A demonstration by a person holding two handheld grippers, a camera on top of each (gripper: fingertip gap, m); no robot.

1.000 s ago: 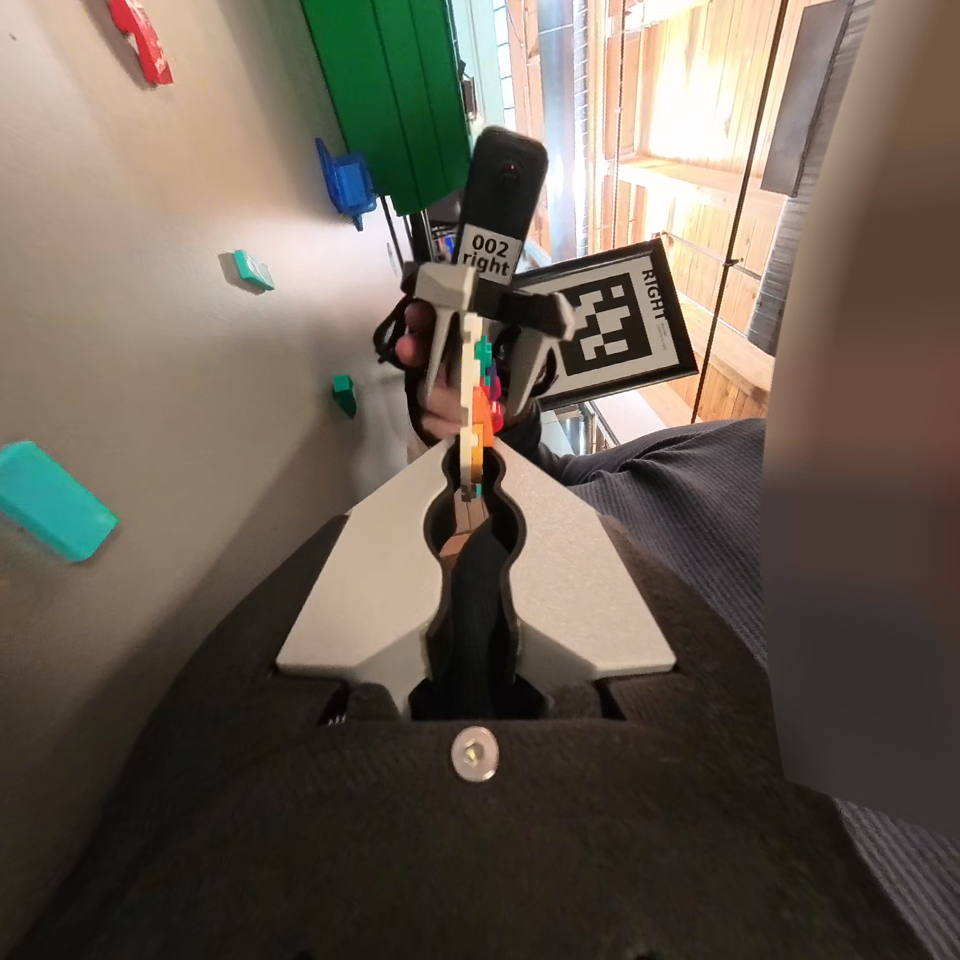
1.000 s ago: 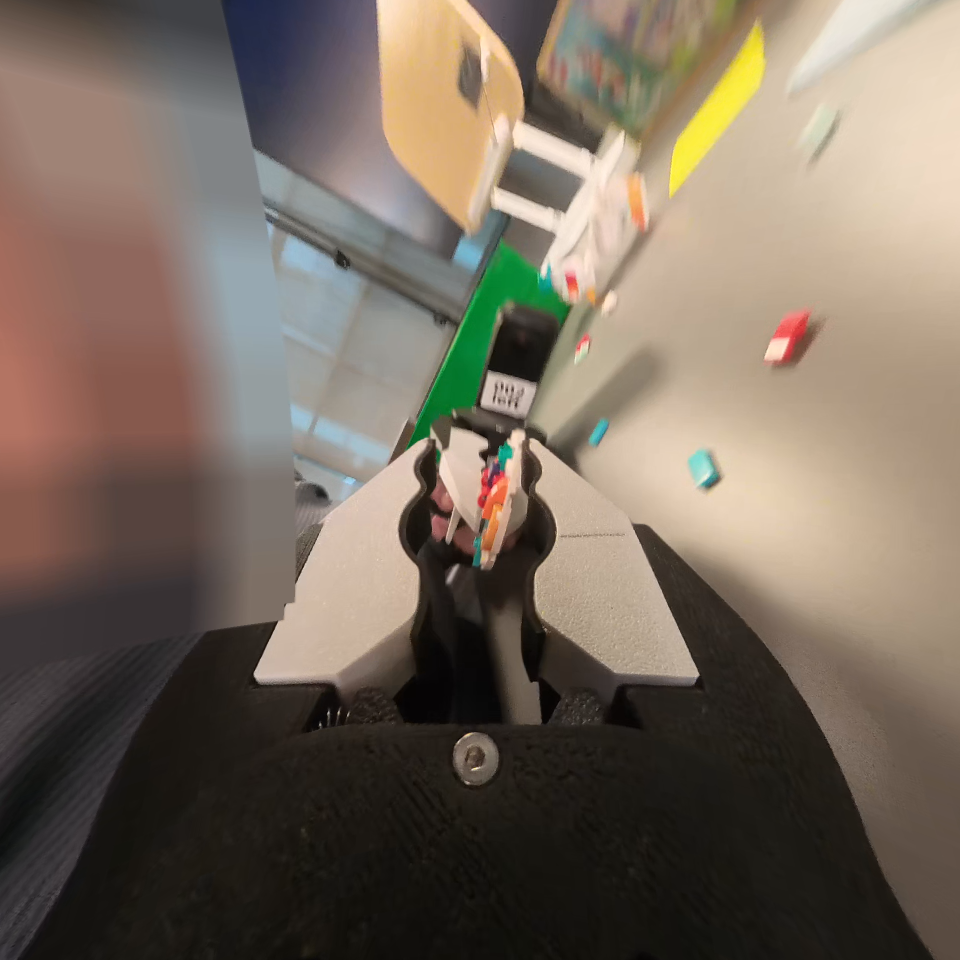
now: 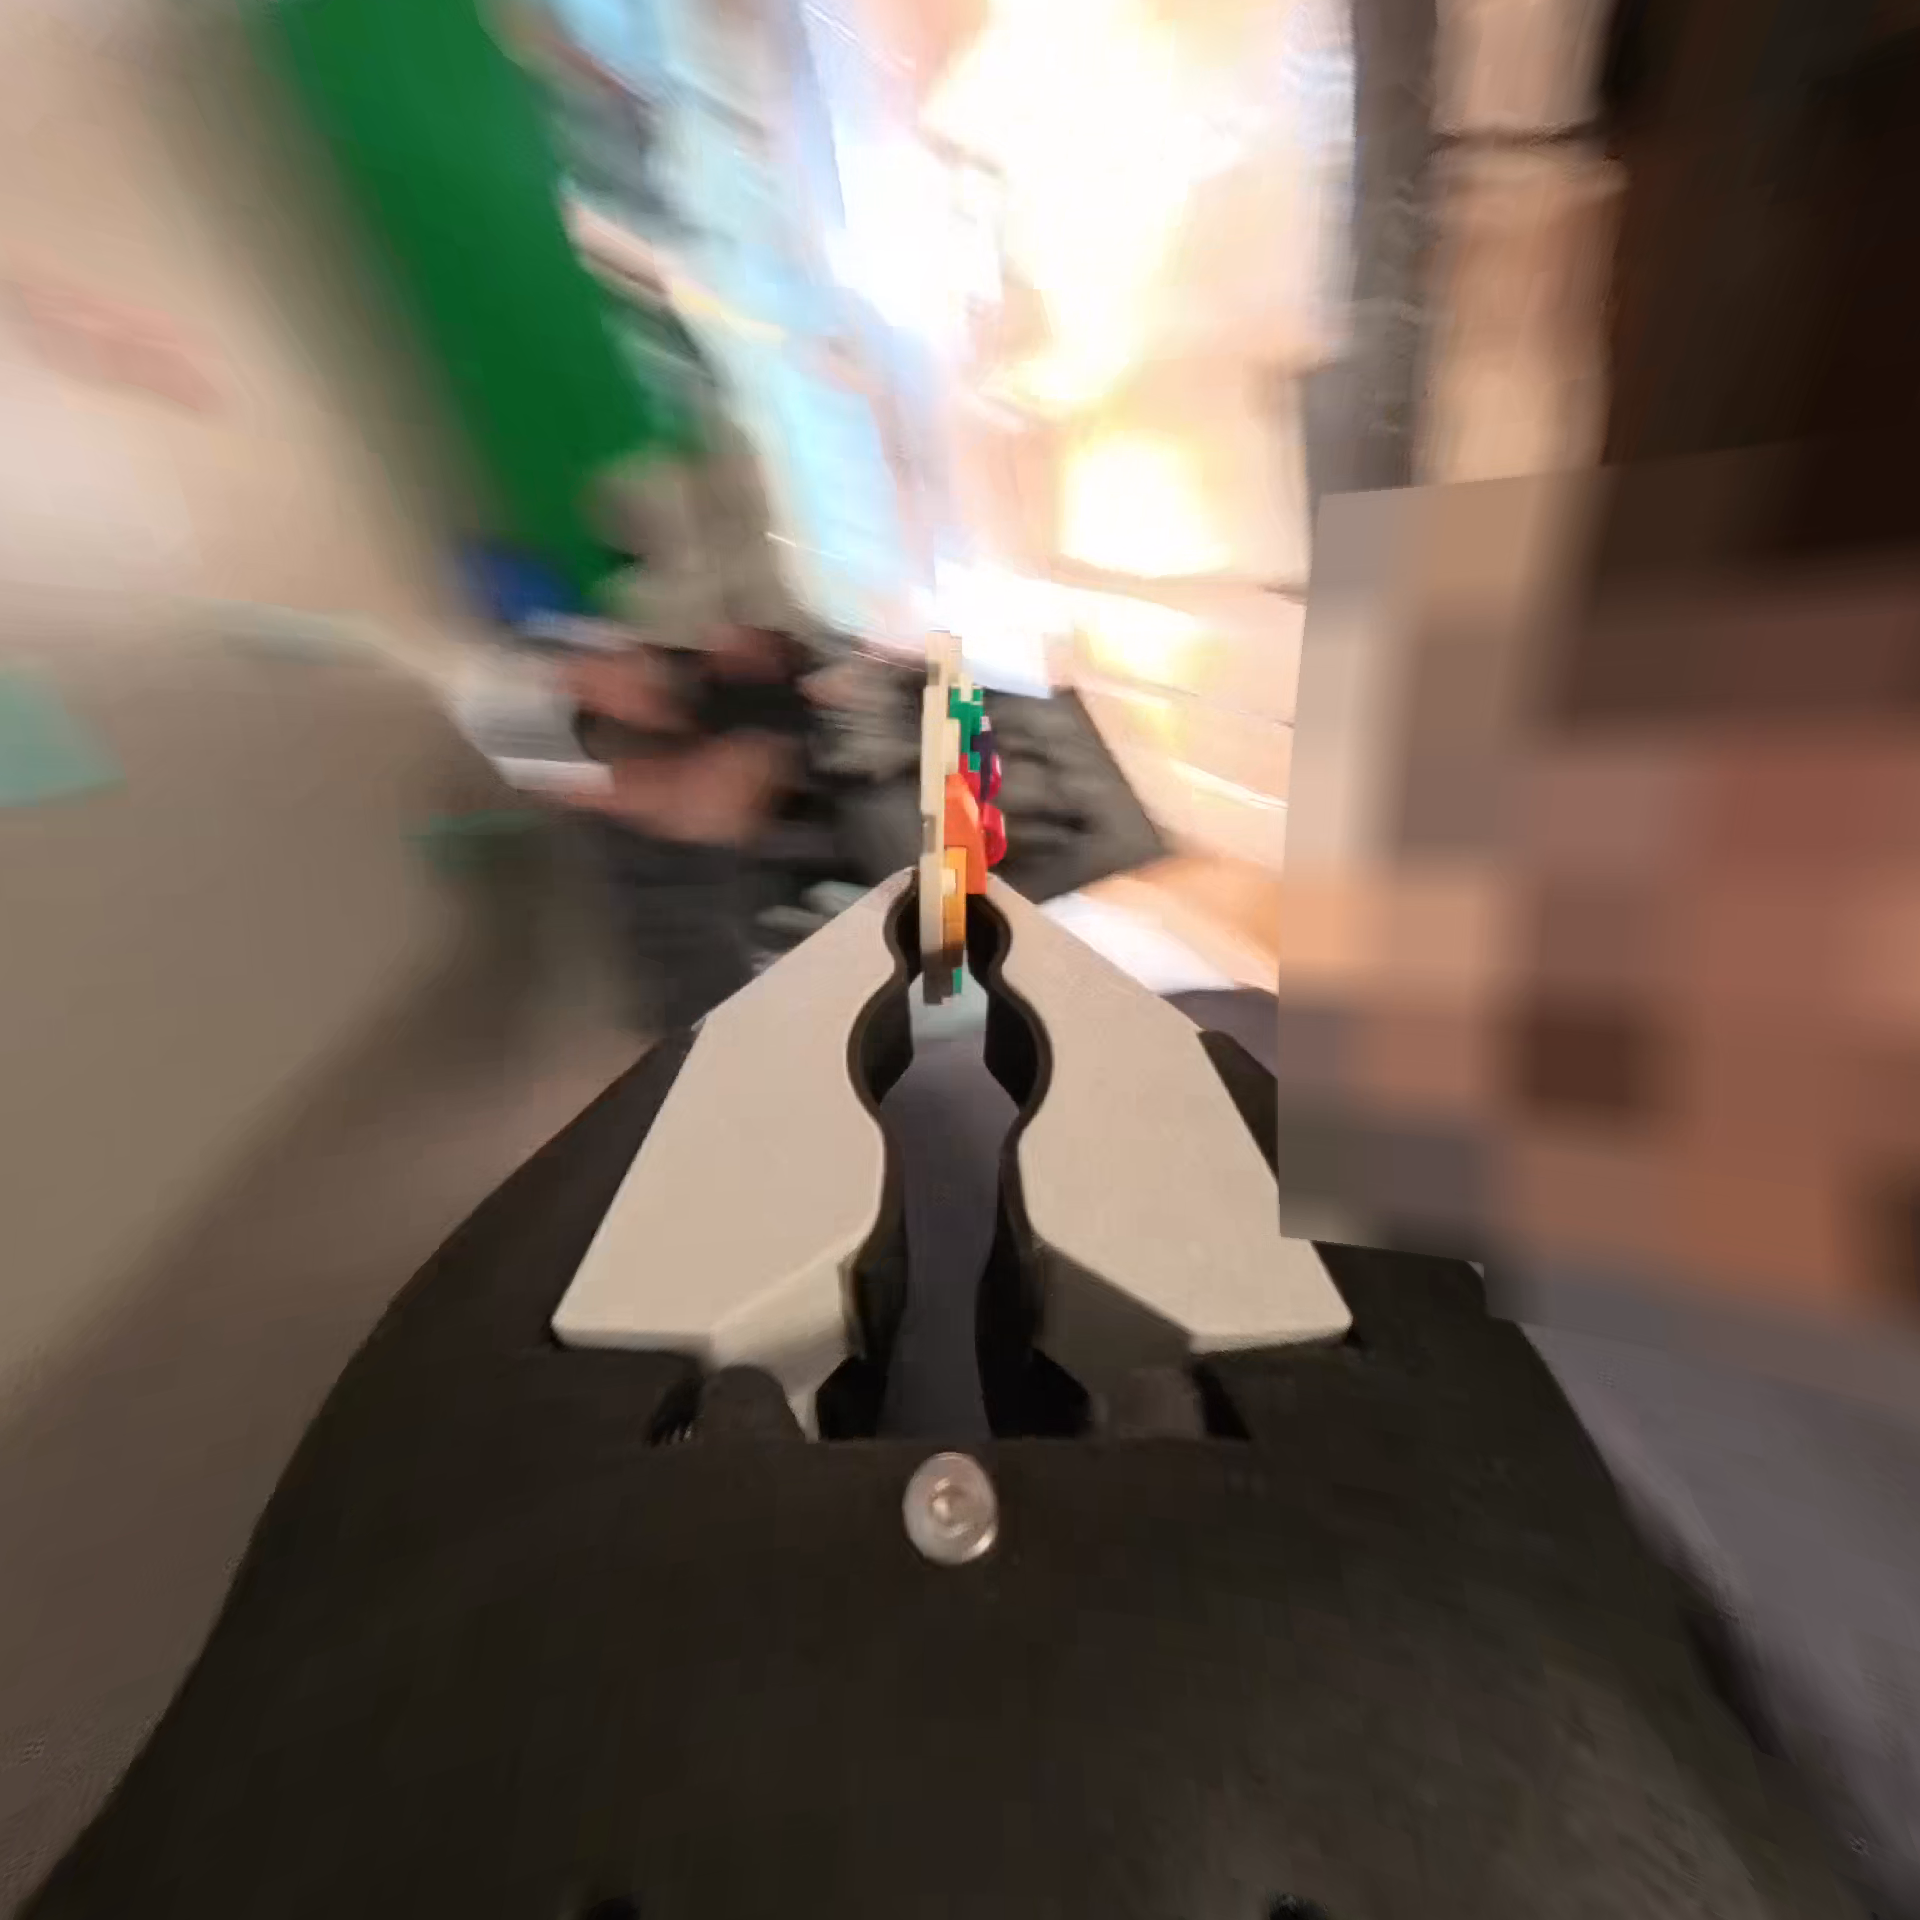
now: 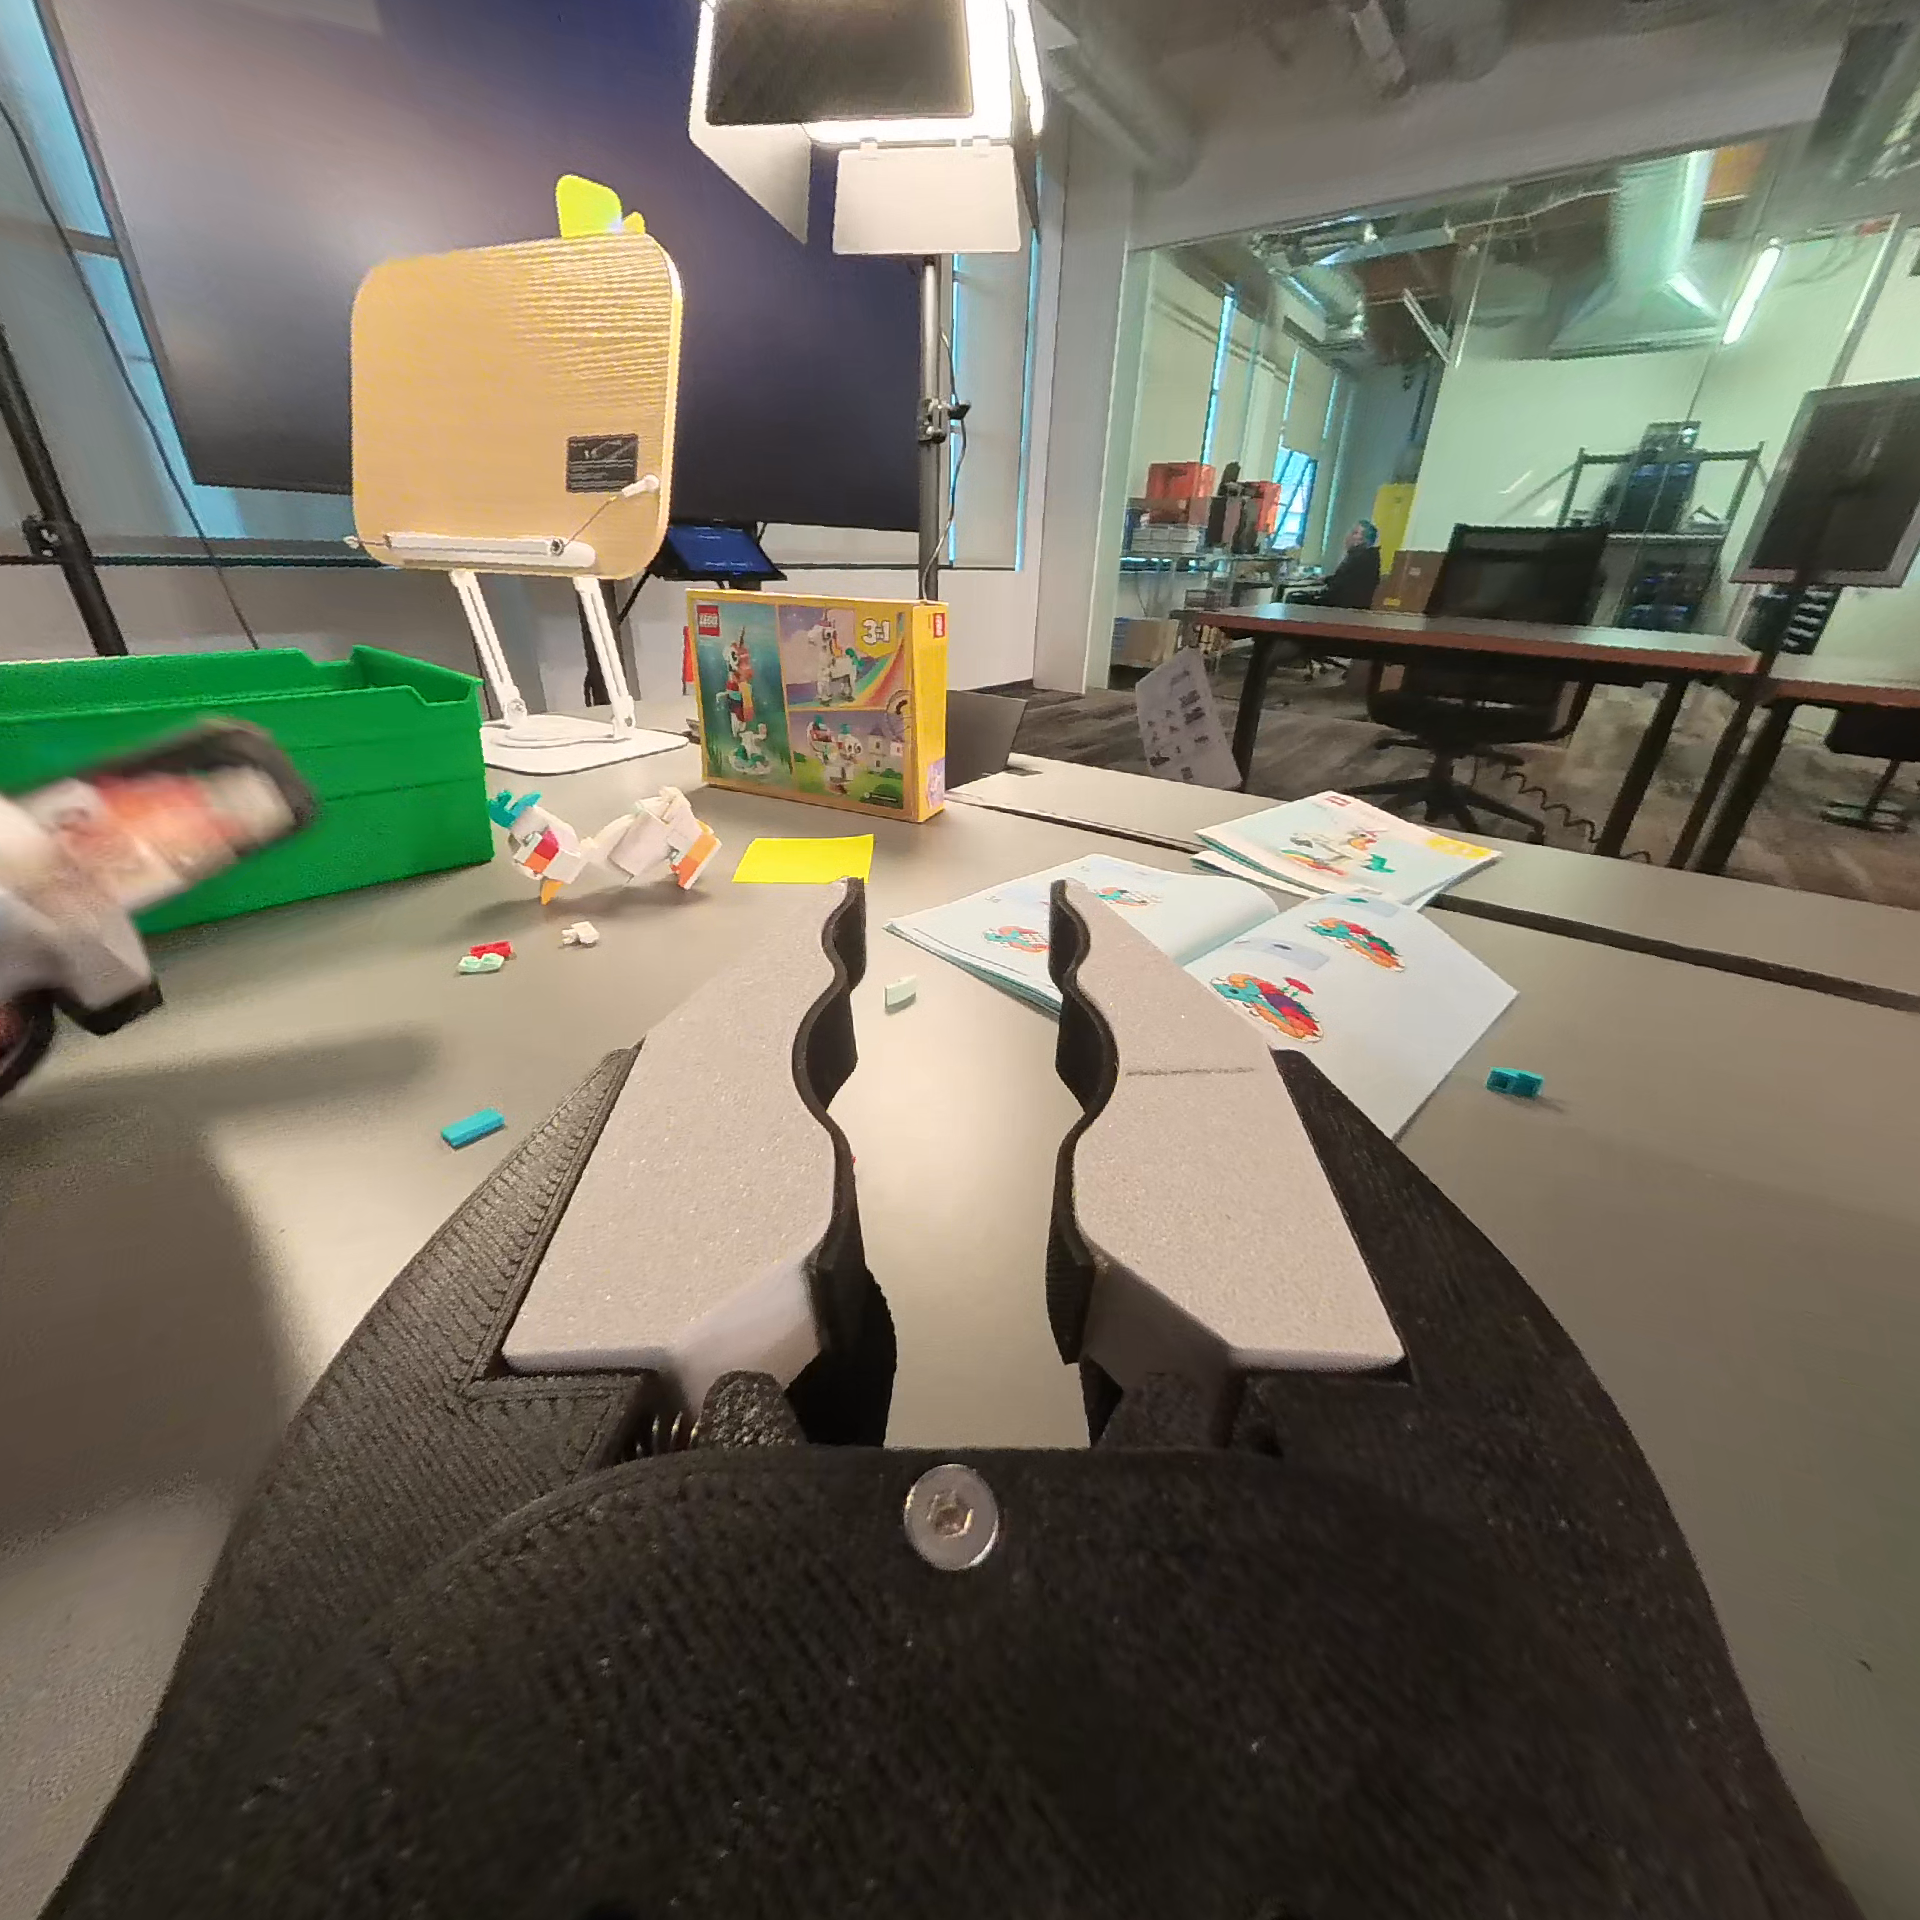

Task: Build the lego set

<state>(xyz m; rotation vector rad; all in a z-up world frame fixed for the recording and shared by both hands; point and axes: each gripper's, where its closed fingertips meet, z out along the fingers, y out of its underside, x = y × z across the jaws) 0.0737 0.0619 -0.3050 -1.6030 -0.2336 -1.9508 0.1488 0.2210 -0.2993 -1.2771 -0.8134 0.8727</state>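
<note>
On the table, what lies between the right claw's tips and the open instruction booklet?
In the right wrist view, only bare grey table separates the right claw from the open instruction booklet.

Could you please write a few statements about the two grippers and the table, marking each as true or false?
1. The left gripper is shut on a flat multicoloured lego piece. True.
2. The right gripper holds a brick. False: its jaws are open and empty.
3. A white lego animal lies beside the green bin. True.
4. The instruction booklet is closed. False: it lies open.
</note>
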